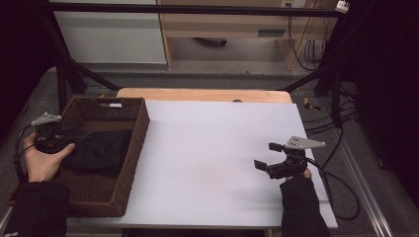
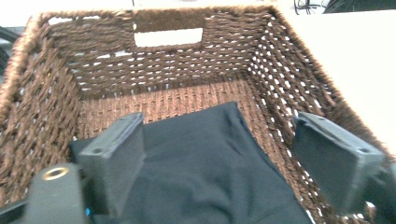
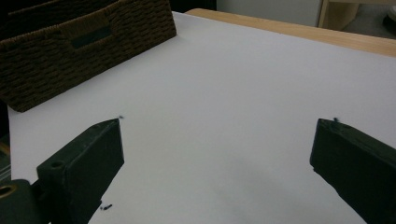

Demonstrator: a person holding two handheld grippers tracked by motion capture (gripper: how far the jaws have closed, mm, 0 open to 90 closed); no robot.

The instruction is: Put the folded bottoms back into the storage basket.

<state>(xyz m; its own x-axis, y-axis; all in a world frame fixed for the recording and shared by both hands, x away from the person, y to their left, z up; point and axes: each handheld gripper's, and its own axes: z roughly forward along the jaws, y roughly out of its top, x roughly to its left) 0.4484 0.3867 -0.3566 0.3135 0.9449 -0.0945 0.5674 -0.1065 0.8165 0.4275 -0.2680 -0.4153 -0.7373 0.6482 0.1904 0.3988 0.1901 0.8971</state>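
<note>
Two tools sit near me: my left tool [image 2: 215, 163] hangs wide apart over the folded black cloth [image 2: 210, 172] inside the brown woven wicker basket [image 1: 141, 123], while my right tool [image 1: 269, 157] gapes wide above the bare white surface [image 1: 207, 148] beyond.

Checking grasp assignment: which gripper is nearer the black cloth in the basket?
Left. The left gripper hangs open right over the black cloth inside the wicker basket. The right gripper is open over the bare white table, well away from the basket.
</note>
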